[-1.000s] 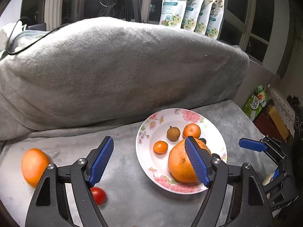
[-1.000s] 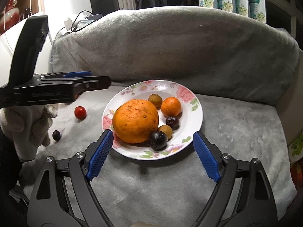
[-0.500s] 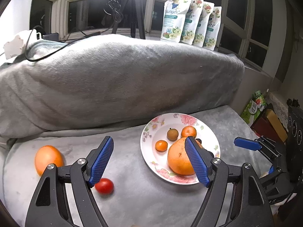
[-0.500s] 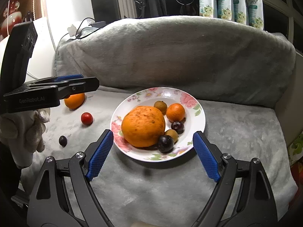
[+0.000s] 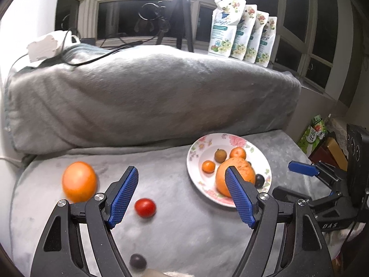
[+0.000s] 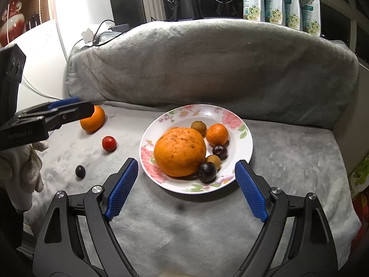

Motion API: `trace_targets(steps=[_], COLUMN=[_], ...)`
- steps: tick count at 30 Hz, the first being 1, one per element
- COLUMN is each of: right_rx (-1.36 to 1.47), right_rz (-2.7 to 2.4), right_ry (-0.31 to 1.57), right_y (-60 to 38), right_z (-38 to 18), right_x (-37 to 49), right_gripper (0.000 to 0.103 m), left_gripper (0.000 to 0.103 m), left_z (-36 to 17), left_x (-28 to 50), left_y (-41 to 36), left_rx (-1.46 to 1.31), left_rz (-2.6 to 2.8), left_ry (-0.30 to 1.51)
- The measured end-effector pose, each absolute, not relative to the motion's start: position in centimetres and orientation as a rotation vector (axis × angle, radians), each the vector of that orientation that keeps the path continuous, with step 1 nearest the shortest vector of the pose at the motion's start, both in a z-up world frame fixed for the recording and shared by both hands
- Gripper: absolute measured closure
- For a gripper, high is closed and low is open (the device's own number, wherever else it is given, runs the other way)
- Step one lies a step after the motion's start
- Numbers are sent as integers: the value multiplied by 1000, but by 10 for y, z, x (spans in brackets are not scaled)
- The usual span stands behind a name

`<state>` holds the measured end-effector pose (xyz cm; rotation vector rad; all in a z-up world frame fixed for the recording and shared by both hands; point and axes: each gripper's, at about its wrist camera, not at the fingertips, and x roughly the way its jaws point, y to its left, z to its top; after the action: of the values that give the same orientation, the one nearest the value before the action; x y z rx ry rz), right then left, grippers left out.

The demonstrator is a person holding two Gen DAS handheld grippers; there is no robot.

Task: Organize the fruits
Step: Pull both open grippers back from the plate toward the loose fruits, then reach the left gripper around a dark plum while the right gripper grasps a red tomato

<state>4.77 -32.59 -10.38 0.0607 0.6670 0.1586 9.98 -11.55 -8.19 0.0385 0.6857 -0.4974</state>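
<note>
Left of the floral-rimmed white plate [image 6: 244,136], a smooth orange [image 5: 79,181], red tomato [image 5: 145,207] and dark plum [image 6: 80,171] await collection.
Both the left gripper [image 5: 182,196] and right gripper [image 6: 186,190] gape empty; next, likely close on the tomato.

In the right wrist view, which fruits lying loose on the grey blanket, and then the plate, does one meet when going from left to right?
Small dark fruit → orange → red tomato → floral plate, which holds the other fruits.
</note>
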Motion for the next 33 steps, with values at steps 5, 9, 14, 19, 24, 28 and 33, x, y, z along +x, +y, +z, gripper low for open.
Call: trace_targets(steps=[5,9,14,19,24,28,33], right_rx=[47,41,41,37,26,7,-6], right_rz=[198,231,264,302,342,376,408], right_ry=[659,651,639,635,642,654,671], right_y=[-315,-307,-300,-290,-279,-265,-250], right_z=[-100,-98,-96,-93,-92,-94,-97], right_x=[46,46,48,53,61,67,73], right_gripper=[15,15,15,15,17,22,23], left_gripper=[25,25,25,26,38,42,47], left_z=[-89,-95,-106,-121,-139,-148,-155], left_x=[93,88,77,65,55,50,45], left_y=[-90,-62,-35,-20,-14,-15,-19], left_rx=[4,-45,-57,-101,-135,-161,-174], left_rz=[-453,-411,-366,-361,-357,-371,-386], left_ry=[705,714,731,761,810,833,856])
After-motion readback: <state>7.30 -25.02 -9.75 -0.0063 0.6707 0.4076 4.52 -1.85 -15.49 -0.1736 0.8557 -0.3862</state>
